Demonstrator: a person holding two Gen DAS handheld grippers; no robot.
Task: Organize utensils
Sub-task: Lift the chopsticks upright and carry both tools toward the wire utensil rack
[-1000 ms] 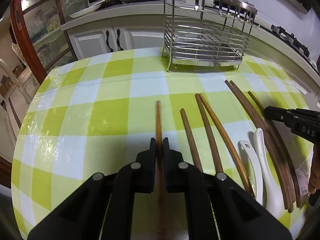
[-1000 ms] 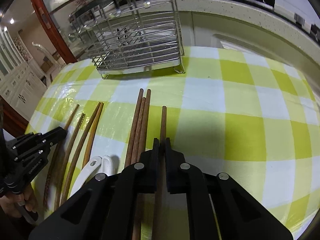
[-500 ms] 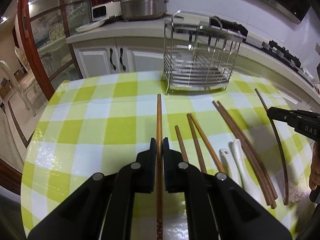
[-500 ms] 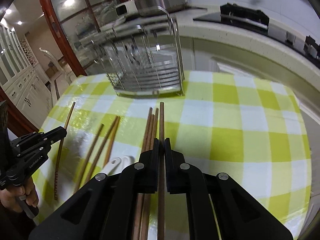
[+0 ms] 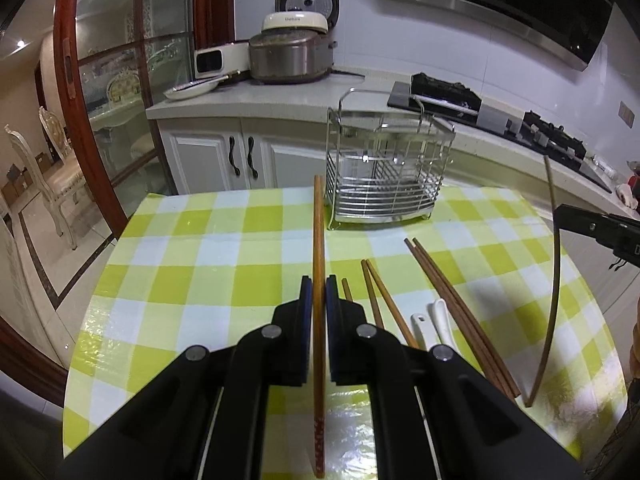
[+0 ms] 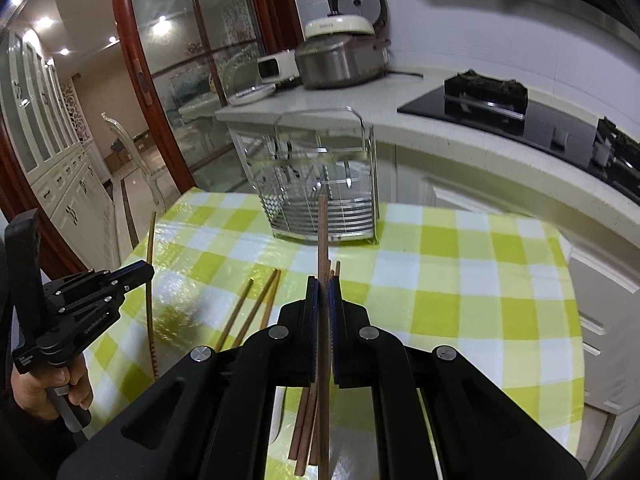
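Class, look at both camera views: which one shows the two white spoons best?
The left wrist view. There the white spoons lie on the checked tablecloth, handles visible. In the right wrist view, the right gripper covers them almost completely.

You've got a green/white check tablecloth (image 5: 208, 280), brown chopsticks (image 5: 452, 300), white spoons (image 5: 440, 316), a silver wire rack (image 5: 384, 184), black grippers.

1. Indoor ceiling light, moderately bright; ceiling spots (image 6: 44, 22) glowed beyond the glass door (image 6: 200, 80), far left of the fingers.
2. Glare streaked the glossy checked tablecloth (image 5: 120, 328) left of the fingers.
3. Soft dark shadows fell on the cloth right of the fingers.
4. Wire rack (image 6: 324, 176) ahead of the fingertips looked smeared in the right view, sharp in the left.
5. Heavy fisheye bending, black vignetted corners.
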